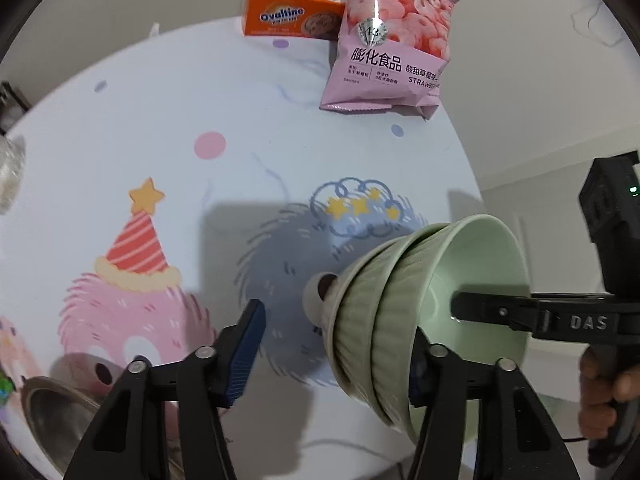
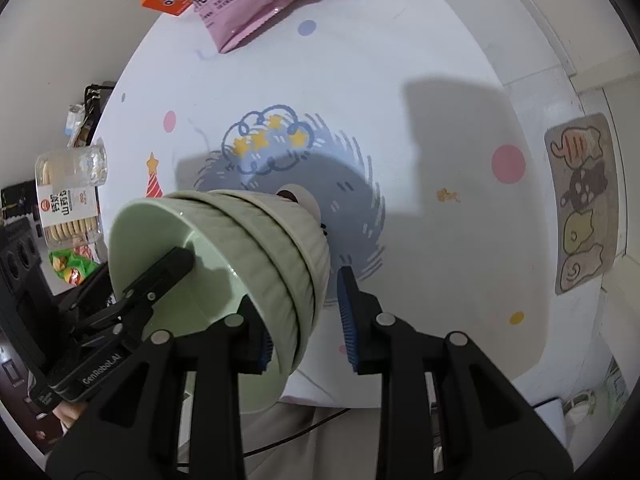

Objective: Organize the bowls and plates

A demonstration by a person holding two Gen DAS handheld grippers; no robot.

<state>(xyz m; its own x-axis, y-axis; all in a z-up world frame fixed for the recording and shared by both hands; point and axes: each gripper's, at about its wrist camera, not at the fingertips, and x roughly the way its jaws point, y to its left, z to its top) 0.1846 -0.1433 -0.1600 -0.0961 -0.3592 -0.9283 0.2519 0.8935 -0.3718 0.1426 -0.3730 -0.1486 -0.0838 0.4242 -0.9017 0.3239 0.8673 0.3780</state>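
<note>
My left tongs and right tongs gape around tilted stacked green bowls, snack bag and biscuit box behind on the bench.

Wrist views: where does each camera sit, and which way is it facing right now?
Left wrist: on the left gripper, facing steeply down at the table; its two fingers and the right hand show.
Right wrist: on the right gripper, also facing steeply down; its fingers and a bit of the left hand show.
Shared: tilted nested green bowls, pink snack bag, orange box.
</note>
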